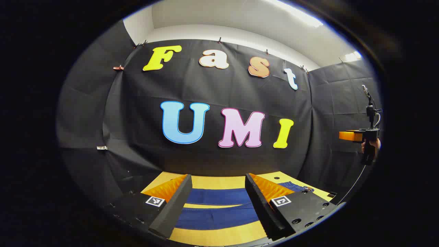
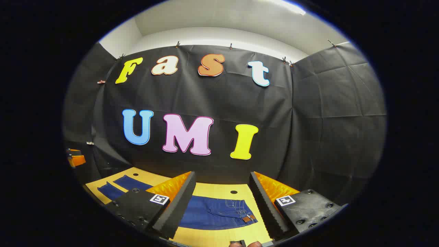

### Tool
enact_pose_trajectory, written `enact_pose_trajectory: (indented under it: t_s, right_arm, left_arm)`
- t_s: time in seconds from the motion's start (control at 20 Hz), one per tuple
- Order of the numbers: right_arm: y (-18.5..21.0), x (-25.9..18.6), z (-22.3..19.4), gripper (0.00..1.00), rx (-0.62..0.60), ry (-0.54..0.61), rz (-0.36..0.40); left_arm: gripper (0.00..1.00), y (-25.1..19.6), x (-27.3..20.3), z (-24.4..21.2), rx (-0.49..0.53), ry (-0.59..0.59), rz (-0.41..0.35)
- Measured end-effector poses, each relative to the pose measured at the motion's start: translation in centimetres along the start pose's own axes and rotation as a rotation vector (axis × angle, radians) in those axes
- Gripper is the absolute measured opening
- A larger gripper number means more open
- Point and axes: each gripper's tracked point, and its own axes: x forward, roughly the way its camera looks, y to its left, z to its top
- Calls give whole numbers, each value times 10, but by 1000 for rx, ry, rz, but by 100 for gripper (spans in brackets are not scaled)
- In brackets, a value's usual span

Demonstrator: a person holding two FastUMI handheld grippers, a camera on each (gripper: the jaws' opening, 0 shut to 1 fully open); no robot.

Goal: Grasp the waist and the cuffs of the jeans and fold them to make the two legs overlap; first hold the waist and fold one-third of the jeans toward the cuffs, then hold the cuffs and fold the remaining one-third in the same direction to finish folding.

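Lying flat on the table [image 2: 219,238], unfolded jeans [image 2: 214,213].

jeans [image 2: 214,212] flat on table [image 2: 219,236], legs left, waist right.

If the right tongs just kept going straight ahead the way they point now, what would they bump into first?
Probably the booth wall behind the table. The open right tongs point roughly level, above the jeans, so they would likely pass over them, though depth is hard to judge.

The left gripper [image 1: 216,190] is held up with its fingers spread wide apart. The right gripper [image 2: 223,188] is held level beside it, likewise agape, a hand [image 1: 372,145] round its handle.
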Motion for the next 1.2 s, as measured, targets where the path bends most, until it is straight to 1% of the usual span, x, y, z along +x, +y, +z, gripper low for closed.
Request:
enact_pose_trajectory:
  t_s: [0.05,0.2,0.35,0.4,0.5,0.6,0.75,0.8,0.85,0.9,0.95,1.0,1.05,1.1,1.2]
  right_arm:
    - [1,1,0,100,-3,0,-1]
    - [-1,3,-11,100,-7,14,-27]
    - [2,-2,-28,100,-54,40,-38]
    - [4,-3,-28,91,-66,42,-36]
    - [7,-5,-31,97,-86,50,-32]
    - [6,-6,-32,97,-87,56,-36]
    - [10,-7,-24,97,-57,41,-41]
    - [12,-6,-24,100,-60,40,-36]
    - [14,-5,-26,97,-74,42,-29]
    - [15,-2,-28,97,-99,47,-16]
    - [20,4,-30,100,-131,57,10]
    - [25,11,-32,97,-168,67,41]
    - [29,20,-36,97,-204,84,71]
    - [35,29,-40,97,-230,91,102]
    - [49,48,-47,97,-214,113,163]
  left_arm:
    - [97,2,1,0,0,-2,-2]
    - [97,7,3,2,-10,-14,-2]
    - [96,14,2,-9,-33,5,8]
    - [97,16,1,-10,-27,9,8]
    - [96,18,0,-13,-9,19,0]
    - [97,20,-1,-11,-3,15,-7]
    - [97,23,-2,-9,-19,10,-7]
    - [97,24,-1,-6,-14,8,-7]
    - [97,24,-2,-7,-4,9,-9]
    - [96,25,-1,-8,5,13,-19]
    - [96,23,1,-13,-4,34,-50]
    - [96,21,1,-19,-20,62,-88]
    - [96,26,2,-25,-21,87,-116]
    - [96,35,8,-28,3,99,-129]
    - [97,54,20,-38,53,129,-162]
